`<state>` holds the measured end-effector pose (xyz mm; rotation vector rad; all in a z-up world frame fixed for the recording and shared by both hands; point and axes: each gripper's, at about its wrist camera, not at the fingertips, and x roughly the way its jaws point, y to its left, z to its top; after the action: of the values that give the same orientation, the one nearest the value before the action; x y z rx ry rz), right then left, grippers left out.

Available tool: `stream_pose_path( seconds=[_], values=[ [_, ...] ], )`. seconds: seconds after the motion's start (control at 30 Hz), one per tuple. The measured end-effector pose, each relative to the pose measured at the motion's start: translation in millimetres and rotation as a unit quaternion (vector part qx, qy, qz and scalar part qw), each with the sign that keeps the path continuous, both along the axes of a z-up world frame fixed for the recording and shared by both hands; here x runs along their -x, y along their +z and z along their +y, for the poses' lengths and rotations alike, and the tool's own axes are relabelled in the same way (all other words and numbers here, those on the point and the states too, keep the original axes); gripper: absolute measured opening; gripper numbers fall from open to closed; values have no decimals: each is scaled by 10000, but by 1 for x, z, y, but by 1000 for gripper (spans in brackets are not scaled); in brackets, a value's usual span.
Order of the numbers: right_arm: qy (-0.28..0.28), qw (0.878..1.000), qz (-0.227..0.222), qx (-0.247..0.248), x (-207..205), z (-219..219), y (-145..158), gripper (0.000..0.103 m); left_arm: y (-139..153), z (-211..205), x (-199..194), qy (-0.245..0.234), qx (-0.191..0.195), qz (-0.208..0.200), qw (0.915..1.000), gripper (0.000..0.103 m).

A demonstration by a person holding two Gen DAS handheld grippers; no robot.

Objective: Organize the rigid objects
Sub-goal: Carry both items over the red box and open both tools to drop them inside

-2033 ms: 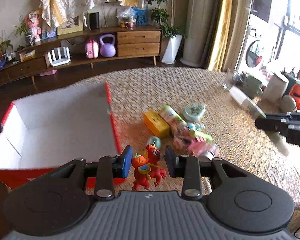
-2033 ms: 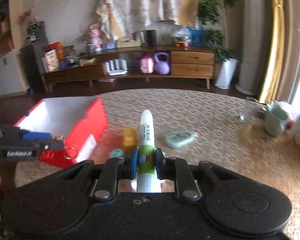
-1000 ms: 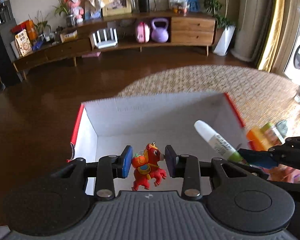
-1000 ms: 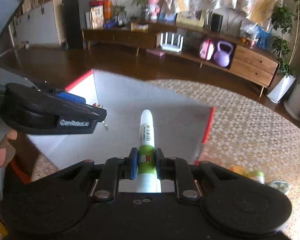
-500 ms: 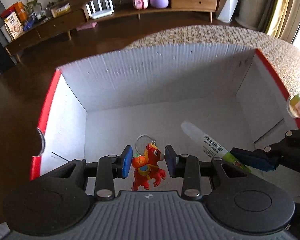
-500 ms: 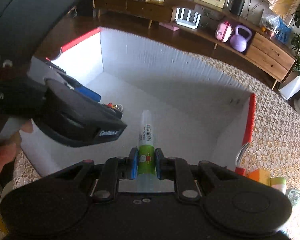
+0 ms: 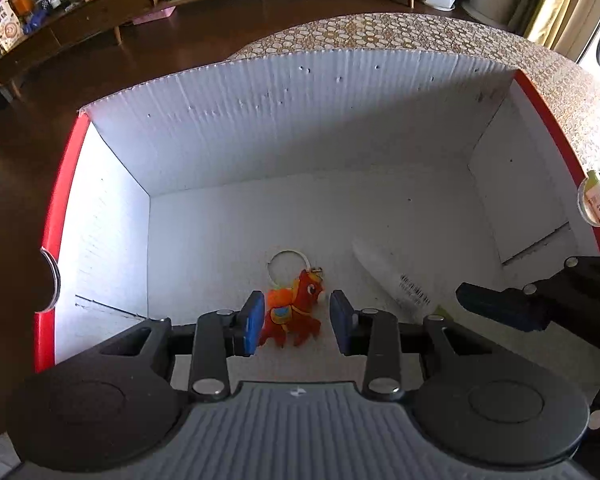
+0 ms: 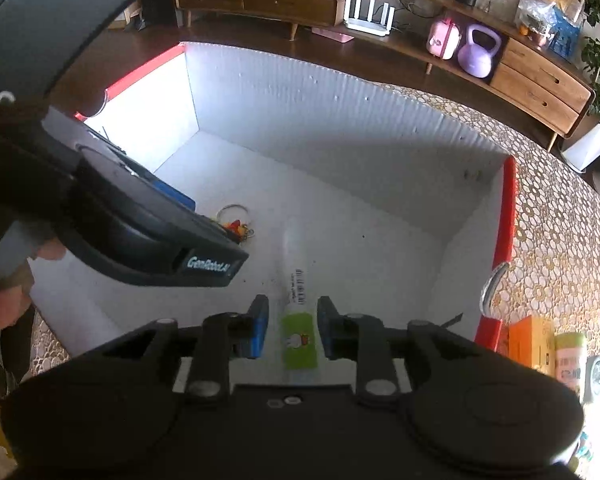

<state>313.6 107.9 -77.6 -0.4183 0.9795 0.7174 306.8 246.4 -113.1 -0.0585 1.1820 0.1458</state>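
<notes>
Both grippers are low inside the red box with white walls (image 7: 260, 128). My left gripper (image 7: 295, 326) is open; the red horse keychain (image 7: 294, 308) lies on the box floor between its fingers, ring pointing away. My right gripper (image 8: 293, 332) is open; the white tube with a green label (image 8: 298, 316) lies on the floor between its fingers, touching neither. The tube also shows in the left wrist view (image 7: 396, 276), right of the horse. The horse shows in the right wrist view (image 8: 236, 226) behind the left gripper body.
The box (image 8: 508, 240) sits on a patterned table (image 8: 560, 220). An orange block (image 8: 530, 340) and a green-capped container (image 8: 570, 360) lie on the table to the box's right. A wooden sideboard (image 8: 380, 4) stands across the room.
Both grippers have dropped further into the box and their jaws have opened. The horse keychain and the tube have been let go and now lie on the box floor.
</notes>
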Motion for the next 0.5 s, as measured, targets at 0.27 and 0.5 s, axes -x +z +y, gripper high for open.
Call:
stream_pose_path(
  seconds=[0.27,0.5],
  values=[
    [-60,9995,-93,-290,8,-18,17,34,13,-3,16,60,-7,-378,9993,62],
    [-73,9975,-190,-684,24,-44,45,36,38,-18,41,141,-12,-856,9962,62]
  ],
)
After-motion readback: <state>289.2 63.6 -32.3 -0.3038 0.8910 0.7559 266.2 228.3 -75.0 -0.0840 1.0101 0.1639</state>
